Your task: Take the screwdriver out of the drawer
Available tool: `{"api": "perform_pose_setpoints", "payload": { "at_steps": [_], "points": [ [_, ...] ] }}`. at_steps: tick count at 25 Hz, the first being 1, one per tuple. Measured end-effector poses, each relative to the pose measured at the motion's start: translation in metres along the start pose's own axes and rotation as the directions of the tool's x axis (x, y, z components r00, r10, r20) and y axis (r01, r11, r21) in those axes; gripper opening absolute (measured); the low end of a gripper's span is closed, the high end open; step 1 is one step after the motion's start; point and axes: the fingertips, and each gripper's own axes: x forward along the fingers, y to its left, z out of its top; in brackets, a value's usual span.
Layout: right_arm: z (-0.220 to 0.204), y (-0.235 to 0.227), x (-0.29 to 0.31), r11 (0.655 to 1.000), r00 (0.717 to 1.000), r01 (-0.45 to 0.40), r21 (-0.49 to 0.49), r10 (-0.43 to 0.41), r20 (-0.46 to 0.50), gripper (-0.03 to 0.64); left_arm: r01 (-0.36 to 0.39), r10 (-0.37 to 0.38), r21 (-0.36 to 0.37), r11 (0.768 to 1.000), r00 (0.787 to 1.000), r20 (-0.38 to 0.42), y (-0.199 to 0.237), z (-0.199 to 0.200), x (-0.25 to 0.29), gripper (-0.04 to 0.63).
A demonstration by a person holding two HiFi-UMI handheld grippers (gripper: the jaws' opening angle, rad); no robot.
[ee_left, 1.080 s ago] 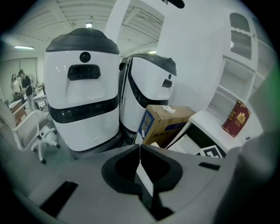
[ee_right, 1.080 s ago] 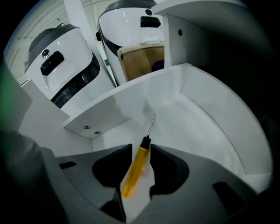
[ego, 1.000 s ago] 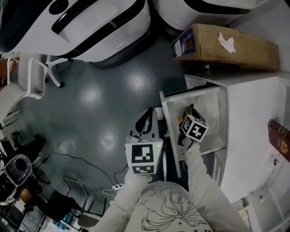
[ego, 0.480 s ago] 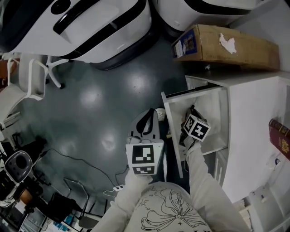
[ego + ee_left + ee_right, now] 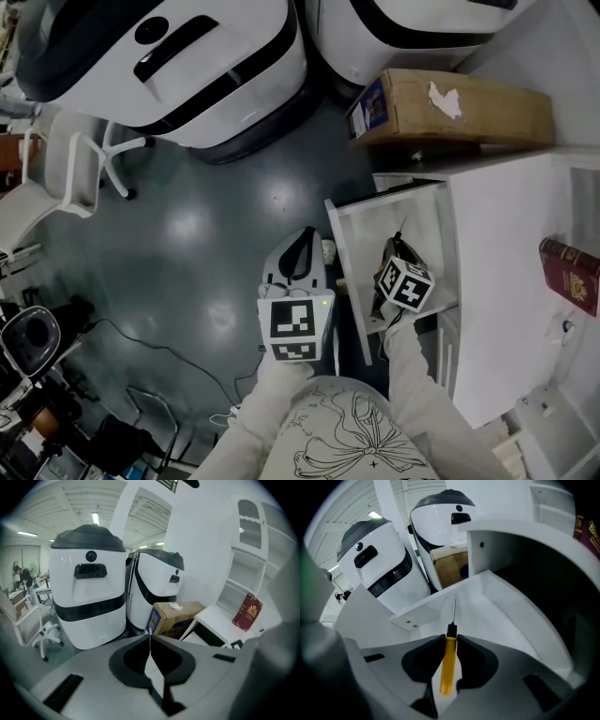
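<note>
A screwdriver (image 5: 449, 663) with a yellow handle and a thin metal shaft sits between the jaws of my right gripper (image 5: 450, 637), which is shut on the handle. The shaft points out over the floor of the open white drawer (image 5: 501, 616). In the head view my right gripper (image 5: 392, 251) hangs above the drawer (image 5: 349, 272), pointing steeply down, and the screwdriver is hidden there. To the left of the drawer front, over the grey floor, my left gripper (image 5: 302, 236) is shut with nothing in it. In the left gripper view its tips (image 5: 150, 637) meet.
The drawer belongs to a white cabinet (image 5: 506, 262) with a red book (image 5: 570, 274) on top. A cardboard box (image 5: 450, 103) stands beyond it. Two big white machines (image 5: 187, 66) fill the back, and a white chair (image 5: 70, 169) stands at the left.
Both grippers have risen a little, and the right one now stands higher above the drawer floor. The head view has tilted slightly.
</note>
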Motion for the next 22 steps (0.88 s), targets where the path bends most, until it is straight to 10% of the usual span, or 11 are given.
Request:
{"api": "perform_pose_setpoints", "payload": {
  "at_steps": [11,22],
  "points": [
    [0.065,0.019,-0.109,0.987,0.971,-0.051,-0.15,0.085,0.225,0.077,-0.029,0.024,0.025,0.999,0.985,0.169,-0.033,0.053,-0.07,0.009],
    [0.122,0.042,-0.227,0.963,0.877,-0.078,-0.258,0.189,0.441,0.077,-0.074,0.056,0.039,0.996,0.936,0.348,-0.06,0.099,-0.15,0.009]
  ]
}}
